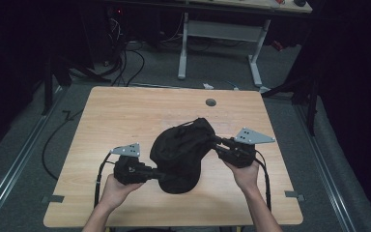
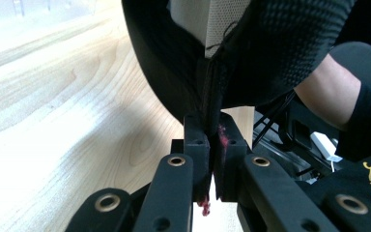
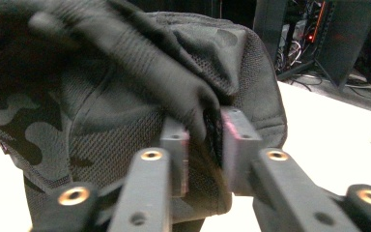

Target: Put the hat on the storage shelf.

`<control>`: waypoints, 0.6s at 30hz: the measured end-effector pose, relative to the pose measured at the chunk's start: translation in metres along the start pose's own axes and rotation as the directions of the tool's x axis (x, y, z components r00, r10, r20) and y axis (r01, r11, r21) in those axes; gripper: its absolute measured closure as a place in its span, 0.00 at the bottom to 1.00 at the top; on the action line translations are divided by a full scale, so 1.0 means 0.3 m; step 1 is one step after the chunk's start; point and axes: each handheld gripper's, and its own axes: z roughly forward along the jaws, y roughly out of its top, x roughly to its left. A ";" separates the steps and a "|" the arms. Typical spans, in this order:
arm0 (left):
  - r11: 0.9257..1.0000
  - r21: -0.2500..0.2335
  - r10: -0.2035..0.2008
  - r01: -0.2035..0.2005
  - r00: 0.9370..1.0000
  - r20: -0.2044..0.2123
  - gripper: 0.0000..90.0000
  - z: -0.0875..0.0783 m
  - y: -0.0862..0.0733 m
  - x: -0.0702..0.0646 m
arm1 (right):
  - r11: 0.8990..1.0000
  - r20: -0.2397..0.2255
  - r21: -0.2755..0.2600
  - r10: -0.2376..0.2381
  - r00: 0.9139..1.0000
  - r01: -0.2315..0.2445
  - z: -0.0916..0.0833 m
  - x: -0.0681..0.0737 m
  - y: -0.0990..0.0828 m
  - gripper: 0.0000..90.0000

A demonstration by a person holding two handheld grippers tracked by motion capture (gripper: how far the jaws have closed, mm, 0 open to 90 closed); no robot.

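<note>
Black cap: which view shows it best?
High view: the whole black cap sits on the table between both grippers. Left gripper view gives only its brim edge pinched in the jaws; right gripper view shows the mesh crown close up.

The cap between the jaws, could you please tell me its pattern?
The cap is black with dark camouflage and mesh, clearest in the right gripper view.
</note>
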 end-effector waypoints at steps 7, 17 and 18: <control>1.000 -0.017 0.005 -0.005 0.999 -0.034 0.96 -0.022 -0.002 -0.005 | 0.999 0.018 -0.031 0.035 0.999 -0.035 -0.014 -0.017 -0.009 0.50; 0.996 -0.083 -0.025 0.015 0.993 -0.119 0.96 -0.062 -0.003 0.005 | 0.996 0.104 0.046 0.066 0.992 -0.071 -0.032 -0.048 -0.094 0.44; 0.996 -0.089 -0.028 0.015 0.990 -0.139 0.96 -0.065 -0.003 0.005 | 0.995 0.137 0.071 0.062 0.989 -0.072 -0.028 -0.053 -0.130 0.43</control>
